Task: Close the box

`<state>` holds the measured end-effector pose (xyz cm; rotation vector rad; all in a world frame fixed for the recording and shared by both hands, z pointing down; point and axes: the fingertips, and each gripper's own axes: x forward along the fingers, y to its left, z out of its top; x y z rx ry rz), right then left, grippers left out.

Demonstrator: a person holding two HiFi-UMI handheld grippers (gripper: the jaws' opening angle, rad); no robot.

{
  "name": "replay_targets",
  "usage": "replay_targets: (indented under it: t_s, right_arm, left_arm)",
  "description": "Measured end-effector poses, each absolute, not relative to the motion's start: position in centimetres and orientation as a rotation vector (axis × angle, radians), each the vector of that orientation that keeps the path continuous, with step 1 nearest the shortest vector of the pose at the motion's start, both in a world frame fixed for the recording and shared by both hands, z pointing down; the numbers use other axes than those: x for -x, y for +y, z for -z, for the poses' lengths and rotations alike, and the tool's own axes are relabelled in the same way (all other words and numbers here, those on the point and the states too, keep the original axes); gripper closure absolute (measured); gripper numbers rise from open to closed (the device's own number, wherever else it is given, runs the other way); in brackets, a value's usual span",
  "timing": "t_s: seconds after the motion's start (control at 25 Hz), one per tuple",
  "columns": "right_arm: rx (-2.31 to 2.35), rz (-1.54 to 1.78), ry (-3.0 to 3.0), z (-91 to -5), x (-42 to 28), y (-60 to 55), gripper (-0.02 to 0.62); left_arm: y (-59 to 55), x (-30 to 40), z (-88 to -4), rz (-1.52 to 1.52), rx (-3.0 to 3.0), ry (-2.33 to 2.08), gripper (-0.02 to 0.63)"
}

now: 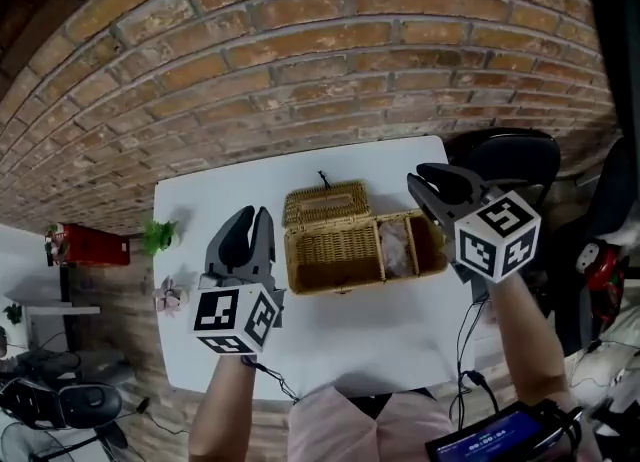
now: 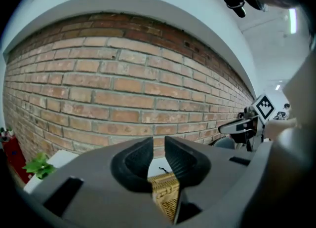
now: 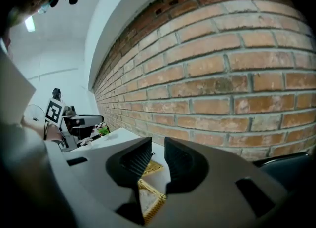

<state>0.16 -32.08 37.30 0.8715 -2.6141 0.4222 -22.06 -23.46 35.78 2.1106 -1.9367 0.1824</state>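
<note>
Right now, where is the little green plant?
In the head view, the green plant sits by the white table's left edge, left of the left tool.

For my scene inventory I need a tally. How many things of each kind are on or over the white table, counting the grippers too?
Gripper: 2 (left gripper, right gripper)
Wicker box: 1
Small green plant: 1
Small pink ornament: 1
Total: 5
</note>
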Motion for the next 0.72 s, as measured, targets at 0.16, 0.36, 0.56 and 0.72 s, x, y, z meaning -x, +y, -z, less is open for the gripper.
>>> replay_targets:
  t_s: [0.16,0.36,0.56,0.72]
  right_arm:
    - [-0.725,-0.593,-2.529,-41.1,0.9,-34.0,0.505]
    - [-0.455,-0.823,-2.406,-46.0,2.8,-35.5,0.5]
    - [-0.128,-1.189,-2.253,-49.1,5.4,-34.4,0.463]
    - [0.063,-1.41,-2.121,-50.1,7.1,-32.7,0.4]
  left_arm:
    - [-26.0,23.7,-40.6,-0.17,-2.057,-1.752,0.526]
    - [-28.2,24.9,-46.0,-0.178,-1.985,-1.557,0.514]
    - [-28.9,24.4,-50.0,-0.143,-1.876,-1.301,0.436]
    - [-29.5,23.9,-51.8,-0.052,-1.769,-1.144,0.422]
